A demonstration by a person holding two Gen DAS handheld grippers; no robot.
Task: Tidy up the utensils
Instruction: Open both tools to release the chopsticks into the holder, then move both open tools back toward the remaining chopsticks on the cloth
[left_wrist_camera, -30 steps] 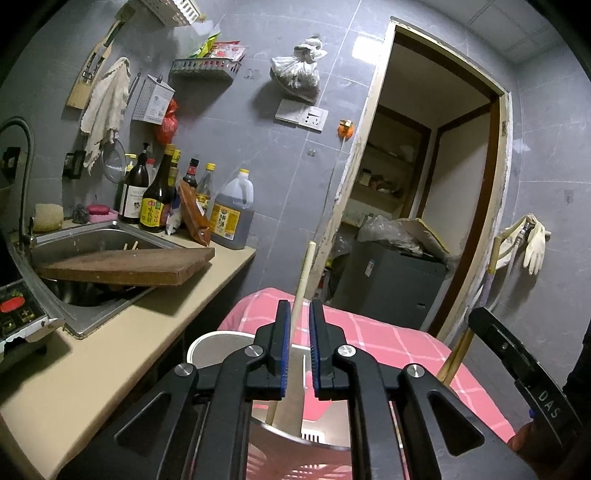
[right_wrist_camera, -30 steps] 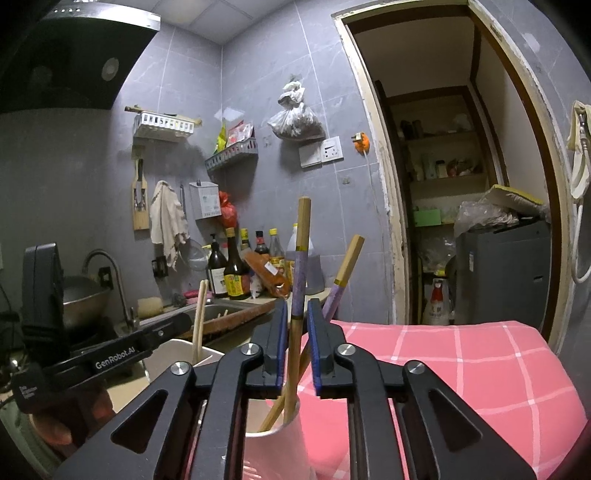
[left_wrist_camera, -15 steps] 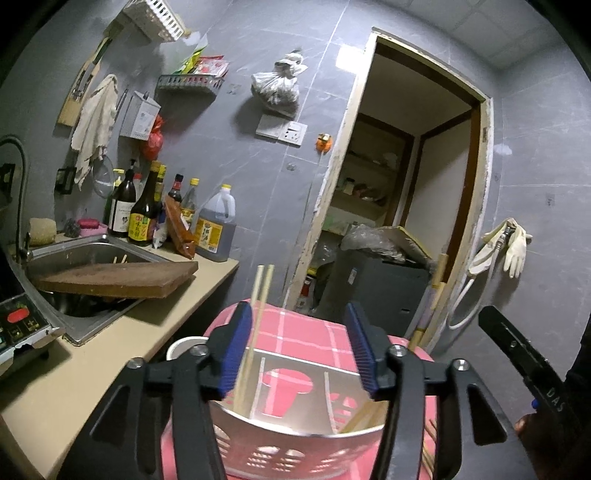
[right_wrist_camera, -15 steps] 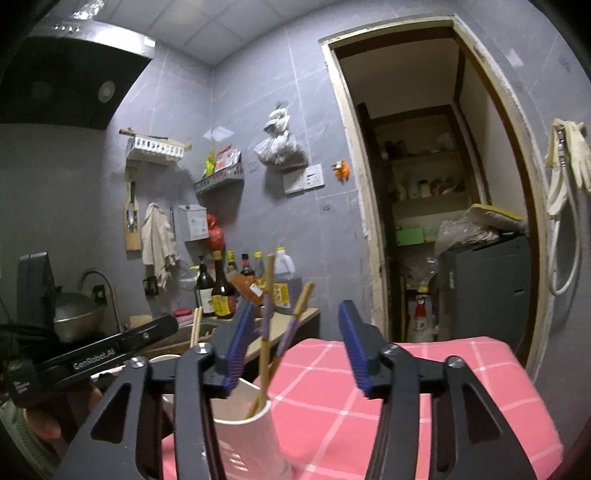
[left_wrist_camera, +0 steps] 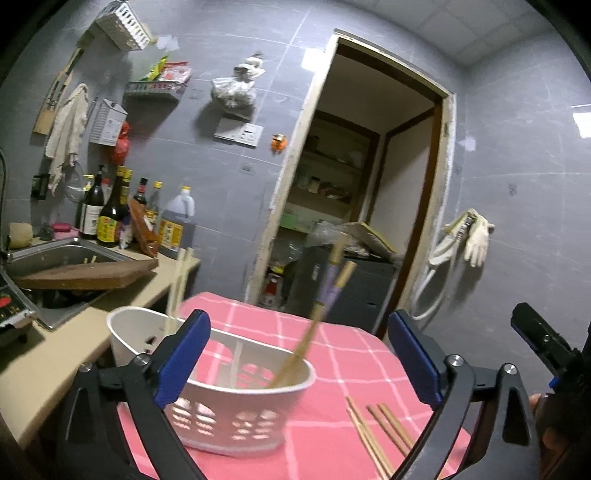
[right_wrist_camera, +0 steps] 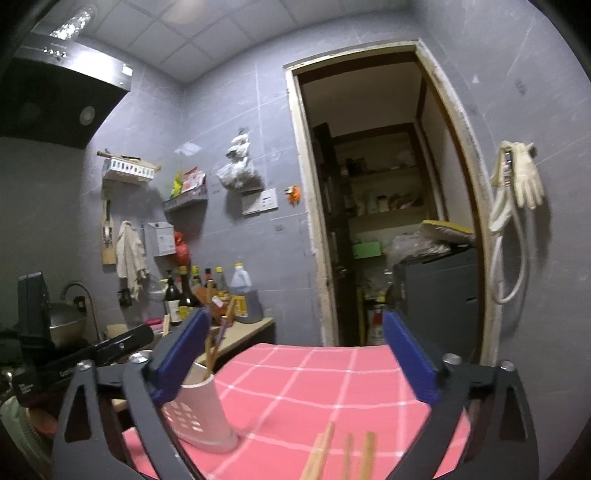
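Pulled back from caddy point(left_wrist_camera: 236, 398); both tongs point(left_wrist_camera: 299, 365) point(right_wrist_camera: 295, 360) opening wide, empty. Loose chopsticks point(left_wrist_camera: 380, 432) at tabletop's point(right_wrist_camera: 332, 376) near edge: light, stiff, slippery; best pinched mid-shaft.

- Dim, cool light; a ceiling lamp point(right_wrist_camera: 72, 22) glares top left in the right view.
- Motion blur smears the chopsticks point(left_wrist_camera: 317, 317).
- Fisheye bends the doorway point(right_wrist_camera: 388, 192); corners go black.
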